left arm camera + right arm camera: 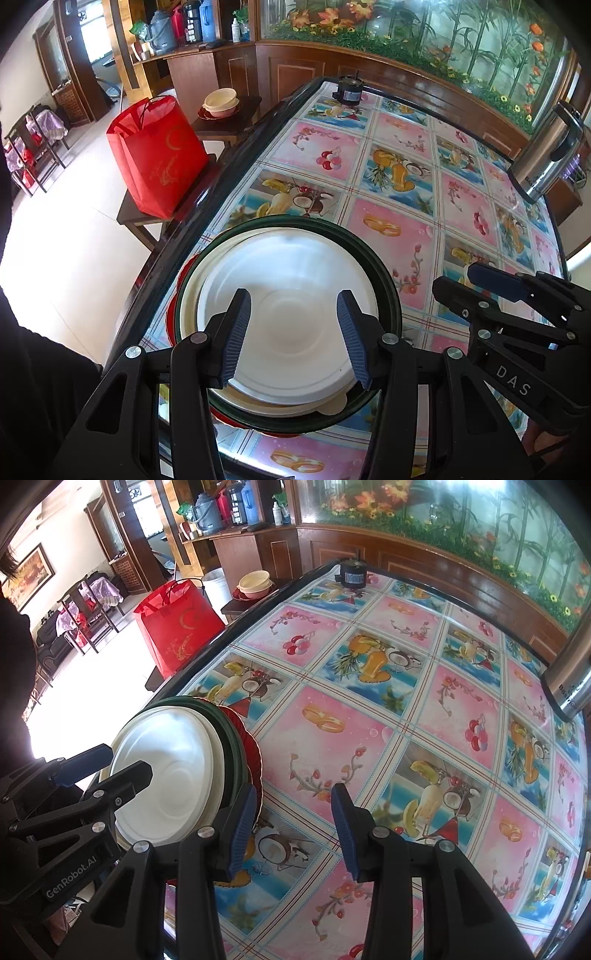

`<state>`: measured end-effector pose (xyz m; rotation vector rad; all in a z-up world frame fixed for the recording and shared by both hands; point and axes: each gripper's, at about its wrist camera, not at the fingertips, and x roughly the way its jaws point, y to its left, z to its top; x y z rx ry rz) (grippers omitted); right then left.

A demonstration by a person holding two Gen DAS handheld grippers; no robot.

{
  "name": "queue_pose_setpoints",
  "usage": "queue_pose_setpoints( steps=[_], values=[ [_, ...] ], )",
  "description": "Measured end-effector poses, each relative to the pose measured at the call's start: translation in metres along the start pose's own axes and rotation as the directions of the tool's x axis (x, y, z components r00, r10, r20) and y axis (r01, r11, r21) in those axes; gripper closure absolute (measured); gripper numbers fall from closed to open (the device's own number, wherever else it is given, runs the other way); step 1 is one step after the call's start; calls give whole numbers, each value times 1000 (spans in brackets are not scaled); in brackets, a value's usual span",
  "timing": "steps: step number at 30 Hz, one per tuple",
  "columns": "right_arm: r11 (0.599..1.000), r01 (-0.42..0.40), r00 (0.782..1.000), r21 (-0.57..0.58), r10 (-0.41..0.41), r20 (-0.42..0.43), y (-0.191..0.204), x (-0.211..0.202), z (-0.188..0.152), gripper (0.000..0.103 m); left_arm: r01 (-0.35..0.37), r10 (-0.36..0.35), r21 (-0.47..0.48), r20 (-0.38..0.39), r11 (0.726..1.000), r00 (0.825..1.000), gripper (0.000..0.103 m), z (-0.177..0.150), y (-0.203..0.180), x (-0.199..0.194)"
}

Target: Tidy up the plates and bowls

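Note:
A stack of dishes sits near the table's front left edge: a white plate [295,317] on top, a cream plate, a dark green plate [388,280] and a red plate [184,273] at the bottom. The stack also shows in the right wrist view [166,768]. My left gripper [293,336] is open and hovers above the white plate, holding nothing. My right gripper [291,830] is open and empty above the tablecloth, just right of the stack; it also shows in the left wrist view [480,284].
The table [369,701] has a fruit-patterned cloth. A steel thermos [546,155] stands at the right edge, a small black motor [349,92] at the far end. Stools to the left hold a red bag [159,155] and stacked bowls [221,102].

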<state>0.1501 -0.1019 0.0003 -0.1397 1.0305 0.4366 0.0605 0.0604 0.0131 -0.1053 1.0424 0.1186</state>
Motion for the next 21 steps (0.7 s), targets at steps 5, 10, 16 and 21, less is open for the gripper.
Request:
queue_pose_setpoints(
  steps=[5,10,16,21],
  values=[
    [1000,0,1000,-3,0,-1,2,0,-1,60,0,0,-2,5,1000,1000,54,0,1,-1],
    [1000,-3,1000,-5,3,-3,3,1,-1,60,-6,6,8,7,1000,1000,54,-1,0,-2],
    [1000,0,1000,-10,0,-5,5,2,-3,60,-8,8,16,1,1000,1000,54,-5,0,-1],
    [1000,2,1000,-12,-2,-4,6,0,-5,60,-4,4,20,3,1000,1000,54,-8,-2,-2]
  ],
)
